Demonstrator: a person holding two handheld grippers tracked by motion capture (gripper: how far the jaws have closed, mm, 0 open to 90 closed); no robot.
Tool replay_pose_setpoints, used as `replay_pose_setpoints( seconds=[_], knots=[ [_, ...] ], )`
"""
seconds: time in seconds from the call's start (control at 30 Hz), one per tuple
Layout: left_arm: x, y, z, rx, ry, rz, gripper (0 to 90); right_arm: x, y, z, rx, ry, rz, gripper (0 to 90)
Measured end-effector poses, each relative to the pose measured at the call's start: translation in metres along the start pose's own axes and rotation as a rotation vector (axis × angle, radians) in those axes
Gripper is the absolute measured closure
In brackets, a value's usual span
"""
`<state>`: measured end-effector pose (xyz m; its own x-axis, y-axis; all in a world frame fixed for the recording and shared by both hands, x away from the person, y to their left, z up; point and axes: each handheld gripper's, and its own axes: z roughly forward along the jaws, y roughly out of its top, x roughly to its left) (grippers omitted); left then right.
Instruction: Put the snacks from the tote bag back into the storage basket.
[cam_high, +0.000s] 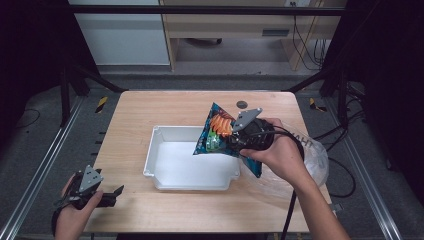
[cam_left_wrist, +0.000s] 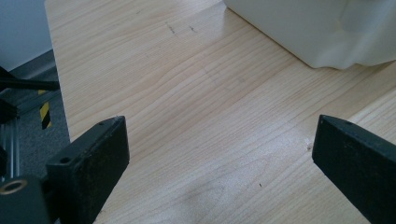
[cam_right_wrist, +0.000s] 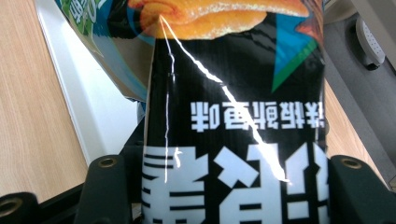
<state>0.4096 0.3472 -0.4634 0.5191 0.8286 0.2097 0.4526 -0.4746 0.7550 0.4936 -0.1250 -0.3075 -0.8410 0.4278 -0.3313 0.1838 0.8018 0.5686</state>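
The right gripper (cam_high: 239, 136) has its jaws clamped on a glossy black-and-blue foil snack bag with orange chips printed on it (cam_high: 218, 134), pinching it across its width so the packet hangs free of the table. From where I stand, that looks like a carrying grip: the bag is held up over the right-hand end of the white rectangular plastic bin (cam_high: 152, 150), probably so it can be lowered straight in.

The bag's long axis runs slantwise, one corner pointing up and away from the person, the other end trailing down past the hand toward the clear plastic bag (cam_high: 315, 160) lying under the wrist. Its printed face looks toward the bin.

The left gripper (cam_high: 107, 196) rests well off to the side of the bin, jaws wide apart over bare light wooden table (cam_left_wrist: 196, 116), holding nothing.
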Motion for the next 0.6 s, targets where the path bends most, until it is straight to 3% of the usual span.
replay_pose_setpoints(
  seconds=[0.6],
  knots=[
    [-0.0021, 0.0003, 0.0022, 0.014, -0.014, 0.019, 3.5, 0.0030, 0.0029, 0.0049, -0.007, 0.003, -0.010, 41.2]
  ],
)
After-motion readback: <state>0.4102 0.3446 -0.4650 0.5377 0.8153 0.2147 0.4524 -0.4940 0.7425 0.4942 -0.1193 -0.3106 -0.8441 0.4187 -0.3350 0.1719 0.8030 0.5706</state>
